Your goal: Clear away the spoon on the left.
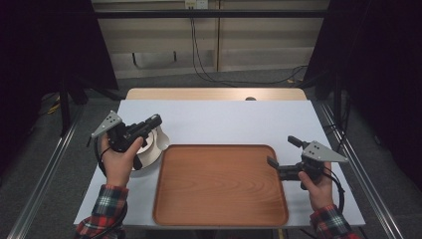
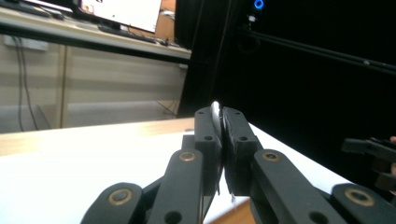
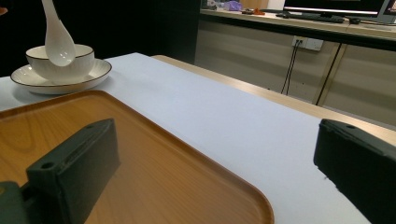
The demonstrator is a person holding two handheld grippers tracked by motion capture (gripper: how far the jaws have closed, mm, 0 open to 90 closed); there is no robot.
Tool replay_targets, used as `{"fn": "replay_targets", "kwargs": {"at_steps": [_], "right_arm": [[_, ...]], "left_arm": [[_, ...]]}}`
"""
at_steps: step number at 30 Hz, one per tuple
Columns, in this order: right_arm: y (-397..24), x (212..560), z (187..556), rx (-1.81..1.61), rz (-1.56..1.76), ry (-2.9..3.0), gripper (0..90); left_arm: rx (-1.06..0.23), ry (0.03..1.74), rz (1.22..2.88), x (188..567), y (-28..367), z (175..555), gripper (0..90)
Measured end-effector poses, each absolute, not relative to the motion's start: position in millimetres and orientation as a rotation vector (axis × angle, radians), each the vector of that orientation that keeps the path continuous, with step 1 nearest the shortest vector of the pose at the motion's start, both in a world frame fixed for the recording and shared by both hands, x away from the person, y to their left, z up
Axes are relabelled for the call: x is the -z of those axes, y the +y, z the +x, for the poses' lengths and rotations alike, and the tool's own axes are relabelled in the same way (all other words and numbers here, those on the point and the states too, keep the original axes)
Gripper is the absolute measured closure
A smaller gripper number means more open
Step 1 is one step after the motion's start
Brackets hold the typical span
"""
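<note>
**Inspector:** Now, the spoon first. Where does it sit?

**Recorder:** The white ceramic spoon [image 3: 57, 39] hangs off the table, its scoop in front of the white bowl [image 3: 81, 65] and level with the rim. Whether scoop and bowl touch, I cannot tell. In the left gripper view a thin white edge of it [image 2: 215, 108] shows pinched between the two black jaws.

**Inspector:** So the left gripper is clamped?

**Recorder:** Yes. The left gripper [image 1: 149, 123] has its jaws drawn together on the spoon, above the bowl at the table's left side.

**Inspector:** What carries the bowl?

**Recorder:** A white saucer with a dark rim [image 3: 100, 74]; the bowl stands in it. The saucer lies on the white table [image 1: 224, 119], just beside the left edge of the wooden tray [image 1: 219, 184]. From the right gripper view, saucer and tray look close but apart.

**Inspector:** And the right gripper?

**Recorder:** The right gripper [image 1: 284, 158] is held at the tray's right edge with its jaws standing wide apart and nothing between them. One jaw reaches over the tray's rim, the other over the bare table.

**Inspector:** The hands?

**Recorder:** Each gripper is in one hand; both sleeves are red plaid [image 1: 107, 201].
</note>
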State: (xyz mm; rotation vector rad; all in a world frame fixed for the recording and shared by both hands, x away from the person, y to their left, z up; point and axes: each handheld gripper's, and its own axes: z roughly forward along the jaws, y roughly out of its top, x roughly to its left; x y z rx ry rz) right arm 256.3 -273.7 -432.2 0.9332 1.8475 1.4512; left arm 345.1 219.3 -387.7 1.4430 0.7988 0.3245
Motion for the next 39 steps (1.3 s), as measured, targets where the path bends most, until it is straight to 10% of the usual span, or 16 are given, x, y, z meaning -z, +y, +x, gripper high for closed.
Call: {"fn": "replay_targets", "kwargs": {"at_steps": [39], "right_arm": [[-273, 433, 256, -1.445, 0.923, 1.86, 0.0]], "left_arm": [[-0.15, 0.737, 1.575, 411, 191, 326, 85.2]]}}
